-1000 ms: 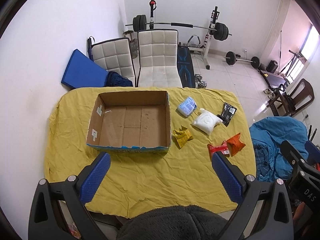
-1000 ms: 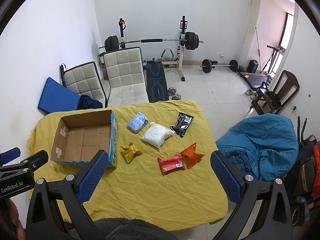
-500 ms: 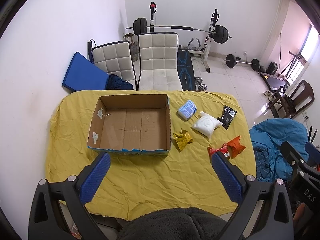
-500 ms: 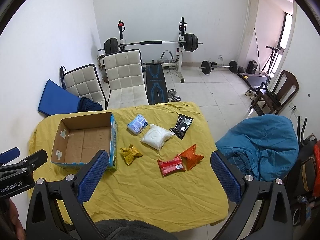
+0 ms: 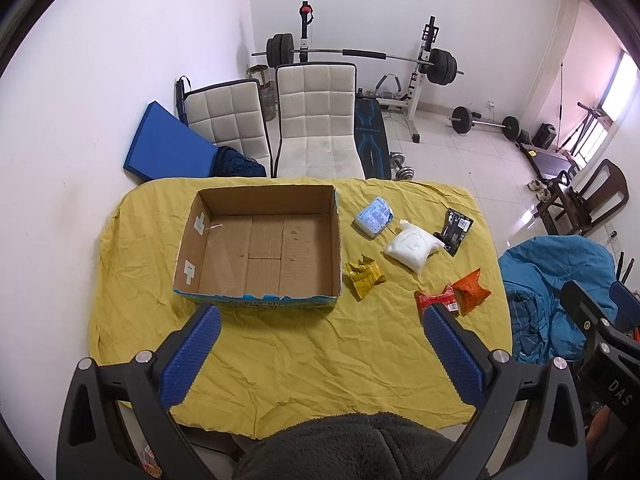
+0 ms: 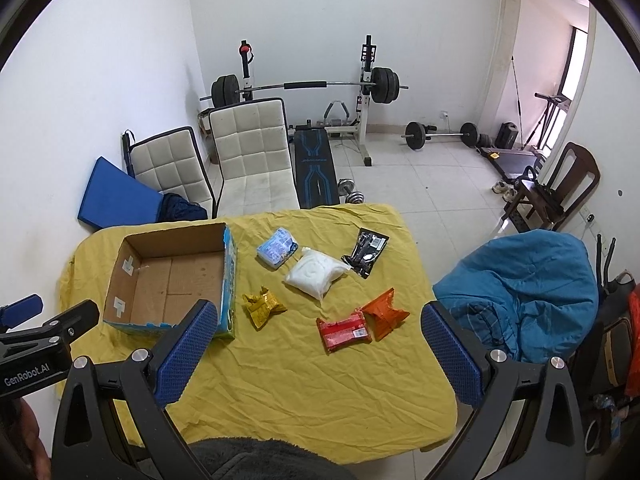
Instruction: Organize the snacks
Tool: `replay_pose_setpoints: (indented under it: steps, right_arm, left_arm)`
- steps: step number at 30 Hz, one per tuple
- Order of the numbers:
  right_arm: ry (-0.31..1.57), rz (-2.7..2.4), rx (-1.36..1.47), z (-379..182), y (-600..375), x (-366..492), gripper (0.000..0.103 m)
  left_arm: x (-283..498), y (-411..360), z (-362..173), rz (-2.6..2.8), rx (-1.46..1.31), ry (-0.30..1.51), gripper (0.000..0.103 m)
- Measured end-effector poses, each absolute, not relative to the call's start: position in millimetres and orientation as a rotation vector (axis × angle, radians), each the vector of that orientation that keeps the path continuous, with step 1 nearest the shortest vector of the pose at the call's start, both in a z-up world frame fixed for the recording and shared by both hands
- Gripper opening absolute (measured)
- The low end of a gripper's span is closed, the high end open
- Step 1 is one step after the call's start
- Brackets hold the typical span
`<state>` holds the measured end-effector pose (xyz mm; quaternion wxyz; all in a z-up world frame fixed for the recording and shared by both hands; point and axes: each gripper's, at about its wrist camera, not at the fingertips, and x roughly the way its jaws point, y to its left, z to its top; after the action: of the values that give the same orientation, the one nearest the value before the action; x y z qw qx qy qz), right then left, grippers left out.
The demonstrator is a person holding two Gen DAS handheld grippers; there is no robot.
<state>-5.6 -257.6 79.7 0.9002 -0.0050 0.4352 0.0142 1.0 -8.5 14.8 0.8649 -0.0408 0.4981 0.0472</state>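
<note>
An empty cardboard box [image 5: 260, 248] [image 6: 168, 280] sits on the left of the yellow-clothed table [image 5: 304, 356]. To its right lie several snack packs: a yellow one [image 5: 365, 276] [image 6: 263, 306], a pale blue one [image 5: 375, 216] [image 6: 277, 248], a white bag [image 5: 414, 246] [image 6: 315, 274], a black packet [image 5: 456, 226] [image 6: 366, 252], a red pack [image 5: 434, 300] [image 6: 345, 330] and an orange pack [image 5: 472, 290] [image 6: 385, 312]. My left gripper [image 5: 320, 354] and right gripper [image 6: 316, 354] both hang high above the table's near side, open and empty.
Two white chairs [image 5: 316, 120] stand behind the table, with a blue mat [image 5: 164, 148] against the wall. A weight bench and barbell rack [image 6: 312, 92] fill the back. A blue bean bag [image 6: 528, 284] lies right of the table, a wooden chair [image 6: 560, 184] beyond.
Both cameras have drawn slightly back and up, so the table and box sit a little lower and smaller. Nothing on the table has moved; both grippers stay open.
</note>
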Motion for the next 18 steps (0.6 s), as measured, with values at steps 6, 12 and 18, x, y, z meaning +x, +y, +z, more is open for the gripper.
replay_pose_setpoints:
  steps: [6,12,18]
  right_arm:
    - [0.9,0.031,-0.01,79,-256,-7,0.103]
    - [0.902,0.033,-0.004,78,-256,-6,0.103]
    - [0.936,0.027,0.017,66,-263,2,0.103]
  left_arm:
    - [1,-10,16,0.099,-0.084,1.041,0.103]
    - [-1,-11,16,0.098,-0.085,1.039,0.103]
    - [2,-18,13,0.094,-0.08,1.053,0.103]
